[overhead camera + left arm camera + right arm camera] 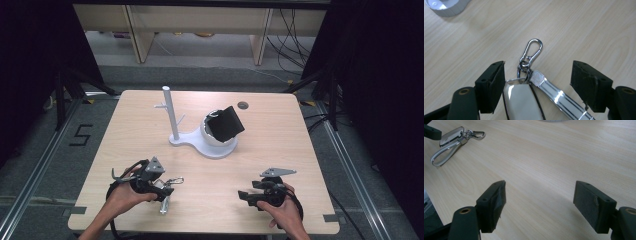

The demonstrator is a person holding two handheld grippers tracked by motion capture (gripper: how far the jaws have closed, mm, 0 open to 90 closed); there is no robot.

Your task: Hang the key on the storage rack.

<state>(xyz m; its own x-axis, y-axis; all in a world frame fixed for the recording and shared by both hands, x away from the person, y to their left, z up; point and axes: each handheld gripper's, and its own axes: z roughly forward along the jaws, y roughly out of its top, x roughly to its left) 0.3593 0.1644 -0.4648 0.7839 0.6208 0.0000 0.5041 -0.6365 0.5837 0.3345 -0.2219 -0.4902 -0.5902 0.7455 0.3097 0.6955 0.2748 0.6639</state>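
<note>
A keychain (524,92) lies flat on the wooden table (210,165): a glossy white fob, a striped grey strap (556,96) and a silver carabiner clip (532,52). My left gripper (537,78) is open with its jaws on either side of the fob and strap, not touching them. From above, the keychain (167,189) lies just right of the left gripper (162,187). My right gripper (540,200) is open over bare wood at the front right (245,195), and its view has the keychain (451,141) far off at the upper left.
A white stand (200,137) with an upright post (170,112) and side pegs sits mid-table. Its round base holds a white bowl-like cup with a black boxy object (226,122) leaning in it. A small dark grommet (243,105) marks the far edge.
</note>
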